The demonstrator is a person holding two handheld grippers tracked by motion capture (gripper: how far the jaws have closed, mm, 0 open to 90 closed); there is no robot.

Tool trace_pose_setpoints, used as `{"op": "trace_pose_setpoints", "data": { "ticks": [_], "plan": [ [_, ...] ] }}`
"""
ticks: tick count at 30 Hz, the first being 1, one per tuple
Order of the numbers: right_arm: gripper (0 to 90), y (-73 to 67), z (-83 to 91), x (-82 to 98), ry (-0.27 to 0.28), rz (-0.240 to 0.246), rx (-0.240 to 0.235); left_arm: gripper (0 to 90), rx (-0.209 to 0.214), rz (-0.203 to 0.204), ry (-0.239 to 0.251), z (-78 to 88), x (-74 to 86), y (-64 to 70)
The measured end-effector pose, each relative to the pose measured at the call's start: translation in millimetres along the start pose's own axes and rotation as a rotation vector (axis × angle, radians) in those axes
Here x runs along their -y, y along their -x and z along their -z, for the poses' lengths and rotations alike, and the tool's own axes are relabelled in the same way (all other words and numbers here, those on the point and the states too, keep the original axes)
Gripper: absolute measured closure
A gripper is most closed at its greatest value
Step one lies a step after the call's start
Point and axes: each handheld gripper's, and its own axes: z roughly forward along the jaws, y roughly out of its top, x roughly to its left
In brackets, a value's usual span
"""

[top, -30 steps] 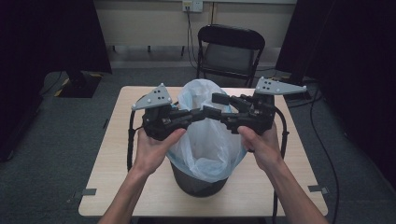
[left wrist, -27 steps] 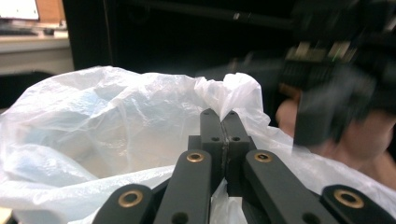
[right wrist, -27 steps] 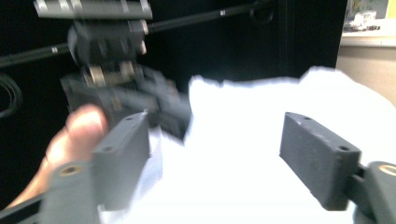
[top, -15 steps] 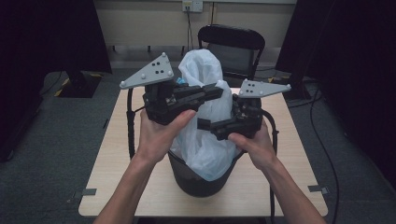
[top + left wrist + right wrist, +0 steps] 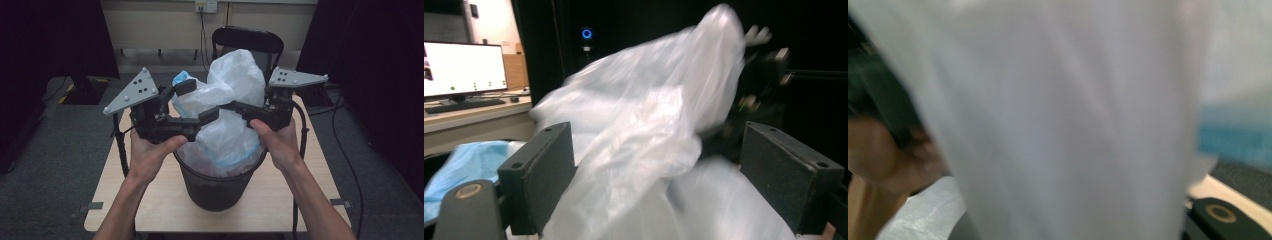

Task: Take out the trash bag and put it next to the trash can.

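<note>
High view first, nearest stuff: the black bin (image 5: 215, 182) sits at the near middle of the wooden table (image 5: 320, 190), and the white liner bag (image 5: 227, 125) is pulled up out of it, its top bunched tall above the rim with the lower part down inside.

What just changed: the left gripper (image 5: 192, 102) has just been opening. Its jaws stand wide now, one above and one below a fold of bag; in the left gripper view the plastic drapes between the two black pads (image 5: 541, 177) and nothing is squeezing it. The right gripper (image 5: 225, 107) went the other way, just closing, and its jaws are clamped on the bag around mid-height. The right gripper view is basically a wall of blurry white film right at the lens.

So I'd say it's a hand-over-hand thing: right takes the hold, left lets go to regrab somewhere else while the neck gets gathered for lifting out or tying.

Compared with half a second ago, the left gripper was pinched high on the bag and tilted up; now it's lower and released, and the right one has come up level with it. A second back, both were meeting over the bag's mouth.

Farther off: a black folding chair (image 5: 247, 40) behind the table.
</note>
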Motion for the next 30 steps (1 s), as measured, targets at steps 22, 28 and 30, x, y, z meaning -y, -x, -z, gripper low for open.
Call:
{"op": "trace_pose_setpoints", "data": {
  "ticks": [22,28,30],
  "plan": [
    [90.0,-18.2,5.8,-25.9,0.107,-0.020,0.013,58.4,-0.023,-0.054,-0.201,-62.3,35.3,7.2],
    [54.4,-15.8,14.2,-19.7,0.141,-0.009,0.037,89.1,0.026,-0.034,-0.182,-51.8,30.8,-4.7],
    [37.5,-13.9,17.0,-17.0,0.141,-0.013,0.063,89.2,0.034,-0.021,-0.159,-44.9,25.8,-8.2]
  ]
}}
